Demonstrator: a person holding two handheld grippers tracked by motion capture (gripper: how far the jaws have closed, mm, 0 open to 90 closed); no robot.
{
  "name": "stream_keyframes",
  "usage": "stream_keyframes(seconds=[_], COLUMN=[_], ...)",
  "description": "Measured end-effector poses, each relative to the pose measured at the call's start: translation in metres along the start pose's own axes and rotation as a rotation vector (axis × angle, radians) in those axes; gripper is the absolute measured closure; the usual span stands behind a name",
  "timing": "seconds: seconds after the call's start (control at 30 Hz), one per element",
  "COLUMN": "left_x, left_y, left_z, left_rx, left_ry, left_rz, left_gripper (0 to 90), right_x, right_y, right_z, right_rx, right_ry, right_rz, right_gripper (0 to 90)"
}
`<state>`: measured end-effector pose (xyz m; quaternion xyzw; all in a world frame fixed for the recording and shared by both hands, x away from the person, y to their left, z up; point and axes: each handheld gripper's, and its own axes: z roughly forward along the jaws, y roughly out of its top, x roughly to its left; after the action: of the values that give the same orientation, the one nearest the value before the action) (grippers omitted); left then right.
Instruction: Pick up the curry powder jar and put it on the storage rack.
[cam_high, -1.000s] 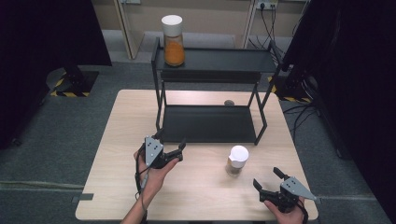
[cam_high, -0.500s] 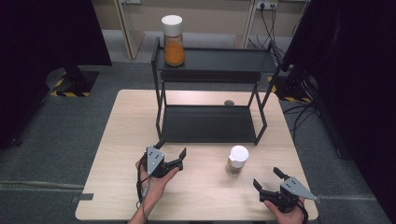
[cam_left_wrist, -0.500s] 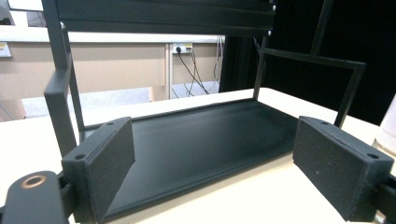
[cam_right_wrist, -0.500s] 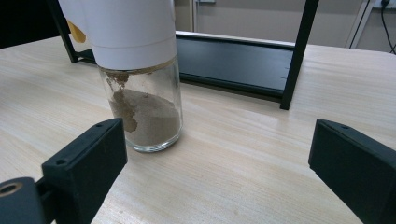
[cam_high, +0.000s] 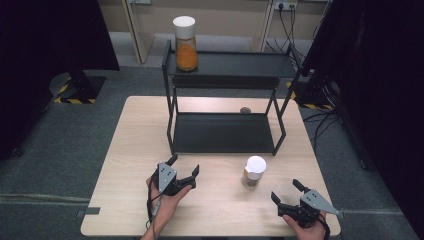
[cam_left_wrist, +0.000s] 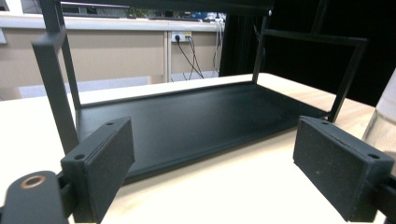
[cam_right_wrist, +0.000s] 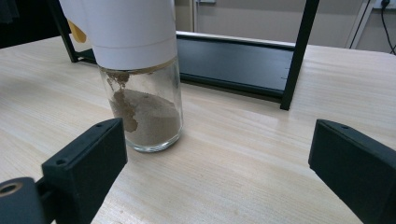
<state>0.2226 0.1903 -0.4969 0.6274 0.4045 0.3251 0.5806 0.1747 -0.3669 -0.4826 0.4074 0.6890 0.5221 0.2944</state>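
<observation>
- Your left tool (cam_high: 184, 167) sits over the near left part of the bench (cam_high: 135, 150), its jaws spread apart with nothing between them.
- In the left gripper view those jaws frame the lower tray of the black rack (cam_left_wrist: 196, 116), which lies just ahead of them.
- Your right tool (cam_high: 285, 192) is at the near right corner of the bench, jaws wide apart and holding nothing.
- The glass jar with the white lid (cam_high: 254, 172) stands upright on the bench, in front of the rack's right front leg, between your two tools and nearer the right one.
- In the right gripper view the jar (cam_right_wrist: 140, 88) stands ahead and toward the left jaw, clear of both pads, with brown powder in its lower part.
- A second jar of orange contents (cam_high: 185, 44) stands on the rack's top shelf at its left end, well apart from both tools.
</observation>
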Motion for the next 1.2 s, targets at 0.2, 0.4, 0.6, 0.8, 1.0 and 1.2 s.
stream_keyframes(seconds=[0.2, 0.4, 0.6, 0.8, 1.0, 1.2], left_x=[0.0, 0.001, 0.002, 0.002, 0.0, -0.001], left_y=[-0.005, -0.01, -0.013, -0.013, -0.013, -0.013], left_z=[0.0, 0.0, 0.0, 0.0, 0.0, 0.0], left_rx=[0.023, 0.035, 0.041, 0.04, 0.041, 0.037], left_ry=[-0.004, -0.001, -0.004, -0.007, -0.006, -0.006], left_rz=[-0.004, -0.011, -0.021, -0.021, 0.007, 0.009], left_gripper=[12.1, 12.0, 11.6, 11.4, 11.4, 11.4], right_x=[0.0, 0.0, -0.001, -0.001, -0.001, -0.001], right_y=[0.0, 0.0, -0.001, -0.001, -0.001, -0.001], right_z=[0.0, 0.0, -0.001, 0.0, 0.0, 0.0], right_rx=[-0.001, -0.001, -0.006, -0.004, -0.005, -0.005], right_ry=[0.001, 0.002, 0.002, 0.003, 0.004, 0.004], right_rz=[0.0, 0.0, 0.001, 0.001, 0.004, 0.007], right_gripper=[4.8, 4.8, 4.8, 4.8, 4.8, 4.8])
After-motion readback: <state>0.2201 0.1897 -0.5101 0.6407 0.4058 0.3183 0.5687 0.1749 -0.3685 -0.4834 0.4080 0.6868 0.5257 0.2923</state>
